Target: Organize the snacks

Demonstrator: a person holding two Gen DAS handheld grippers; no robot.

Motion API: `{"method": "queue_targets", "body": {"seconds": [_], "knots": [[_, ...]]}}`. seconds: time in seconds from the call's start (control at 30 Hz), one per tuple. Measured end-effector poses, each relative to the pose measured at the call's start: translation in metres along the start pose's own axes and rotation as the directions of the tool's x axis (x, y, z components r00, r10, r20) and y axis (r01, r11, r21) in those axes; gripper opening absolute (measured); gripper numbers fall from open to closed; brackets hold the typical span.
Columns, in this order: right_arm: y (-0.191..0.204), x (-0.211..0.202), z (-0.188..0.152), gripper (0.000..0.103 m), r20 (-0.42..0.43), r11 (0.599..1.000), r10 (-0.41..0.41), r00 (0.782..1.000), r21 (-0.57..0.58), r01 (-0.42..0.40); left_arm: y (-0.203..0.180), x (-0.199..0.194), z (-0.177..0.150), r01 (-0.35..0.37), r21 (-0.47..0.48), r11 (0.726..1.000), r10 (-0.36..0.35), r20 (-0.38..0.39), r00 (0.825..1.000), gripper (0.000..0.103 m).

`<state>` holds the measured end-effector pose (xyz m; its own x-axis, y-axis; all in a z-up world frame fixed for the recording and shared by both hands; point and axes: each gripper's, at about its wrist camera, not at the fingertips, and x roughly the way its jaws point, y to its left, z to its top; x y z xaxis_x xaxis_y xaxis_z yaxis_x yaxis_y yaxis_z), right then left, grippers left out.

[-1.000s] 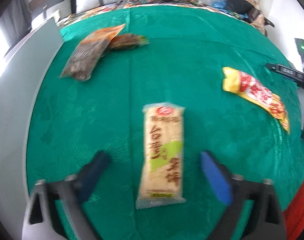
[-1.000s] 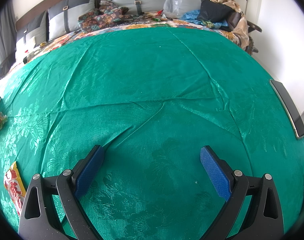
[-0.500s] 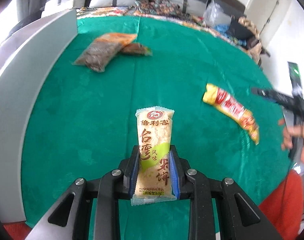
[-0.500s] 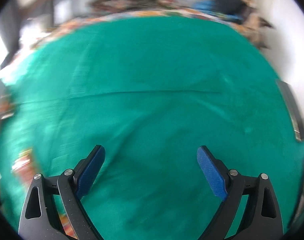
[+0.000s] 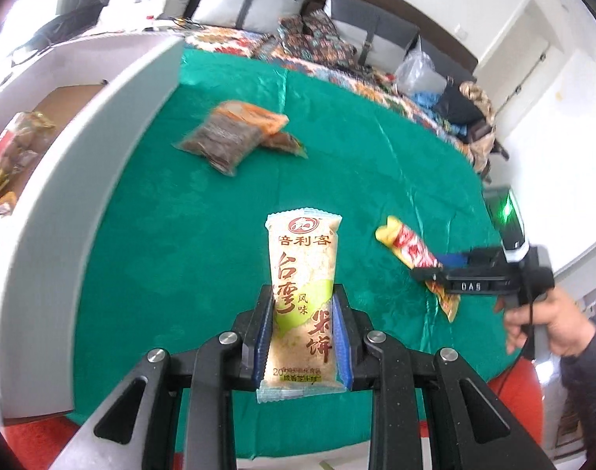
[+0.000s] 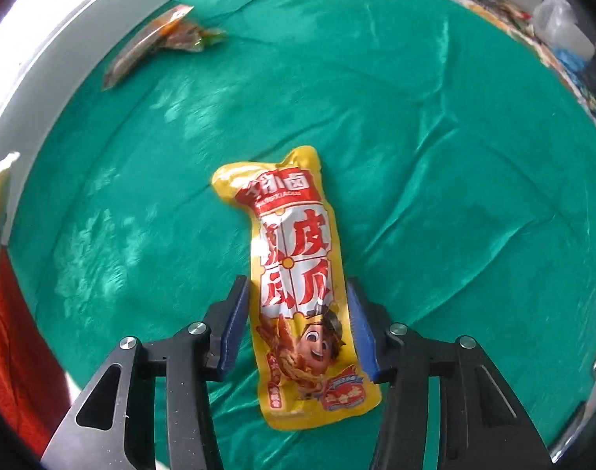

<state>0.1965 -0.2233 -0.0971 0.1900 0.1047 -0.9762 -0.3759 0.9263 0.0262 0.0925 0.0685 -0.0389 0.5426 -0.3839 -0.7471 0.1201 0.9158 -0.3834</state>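
My left gripper (image 5: 302,325) is shut on a pale rice-cracker packet (image 5: 302,274) and holds it upright above the green tablecloth. My right gripper (image 6: 298,313) is open around a yellow and red snack packet (image 6: 294,258) that lies flat on the cloth; the blue pads sit at both sides of its lower half, with a small gap on the left. In the left wrist view the right gripper (image 5: 450,264) shows over the same yellow packet (image 5: 407,246). A brown and orange packet (image 5: 227,133) lies farther back.
A white box wall (image 5: 82,180) runs along the left of the table, with several snack packets (image 5: 12,149) inside. A smaller packet (image 5: 286,143) lies beside the brown one. A dark device with a green light (image 5: 509,215) stands at the right edge. Cushions lie behind.
My left gripper closed on the rice-cracker packet and lifted it off the cloth. My right gripper swung left and came down around the yellow packet.
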Motion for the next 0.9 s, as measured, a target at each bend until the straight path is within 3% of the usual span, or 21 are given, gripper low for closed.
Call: {"method": "queue_targets", "body": {"seconds": [0.07, 0.17, 0.3, 0.37, 0.47, 0.53, 0.6, 0.67, 0.73, 0.77, 0.8, 0.83, 0.9], "knots": [[0.0, -0.01, -0.003, 0.05, 0.017, 0.999, 0.018, 1.0, 0.035, -0.019, 0.01, -0.017, 0.006, 0.009, -0.013, 1.0, -0.009, 0.029, 1.0, 0.027], [-0.007, -0.036, -0.007, 0.05, 0.096, 0.983, 0.104, 0.99, 0.142, -0.117, 0.028, -0.043, 0.02, 0.014, -0.034, 0.999, -0.011, 0.075, 0.997, 0.027], [0.004, -0.083, 0.005, 0.05, 0.211, 0.944, 0.211, 0.955, 0.21, -0.255, 0.068, -0.076, 0.042, 0.016, -0.091, 0.996, -0.004, 0.128, 0.992, 0.027], [0.025, -0.107, 0.019, 0.05, 0.256, 0.922, 0.281, 0.925, 0.197, -0.334, 0.092, -0.091, 0.053, -0.02, -0.107, 0.994, 0.036, 0.152, 0.988, 0.027], [0.076, -0.143, 0.053, 0.051, 0.314, 0.874, 0.408, 0.857, 0.138, -0.466, 0.128, -0.109, 0.067, -0.12, -0.114, 0.986, 0.138, 0.168, 0.976, 0.027], [0.123, -0.162, 0.078, 0.051, 0.338, 0.829, 0.502, 0.796, 0.074, -0.555, 0.153, -0.118, 0.073, -0.172, -0.132, 0.976, 0.194, 0.17, 0.966, 0.027], [0.174, -0.171, 0.102, 0.051, 0.338, 0.777, 0.589, 0.734, 0.014, -0.63, 0.177, -0.124, 0.074, -0.222, -0.154, 0.963, 0.246, 0.163, 0.955, 0.027], [0.231, -0.167, 0.123, 0.051, 0.318, 0.739, 0.645, 0.695, -0.028, -0.673, 0.203, -0.128, 0.072, -0.286, -0.178, 0.941, 0.313, 0.15, 0.938, 0.027], [0.268, -0.163, 0.142, 0.052, 0.31, 0.725, 0.666, 0.678, -0.054, -0.687, 0.224, -0.125, 0.068, -0.353, -0.196, 0.915, 0.379, 0.121, 0.917, 0.036], [0.284, -0.157, 0.148, 0.055, 0.31, 0.718, 0.674, 0.67, -0.062, -0.693, 0.234, -0.121, 0.065, -0.374, -0.205, 0.904, 0.399, 0.093, 0.912, 0.064], [0.296, -0.151, 0.153, 0.072, 0.307, 0.723, 0.669, 0.677, -0.061, -0.688, 0.241, -0.117, 0.062, -0.393, -0.213, 0.895, 0.415, 0.072, 0.907, 0.094], [0.303, -0.141, 0.154, 0.078, 0.298, 0.734, 0.658, 0.691, -0.053, -0.677, 0.247, -0.114, 0.054, -0.418, -0.224, 0.88, 0.441, 0.062, 0.895, 0.1], [0.303, -0.126, 0.151, 0.079, 0.308, 0.739, 0.646, 0.699, -0.021, -0.673, 0.252, -0.109, 0.042, -0.443, -0.224, 0.868, 0.465, 0.052, 0.884, 0.1]]}}
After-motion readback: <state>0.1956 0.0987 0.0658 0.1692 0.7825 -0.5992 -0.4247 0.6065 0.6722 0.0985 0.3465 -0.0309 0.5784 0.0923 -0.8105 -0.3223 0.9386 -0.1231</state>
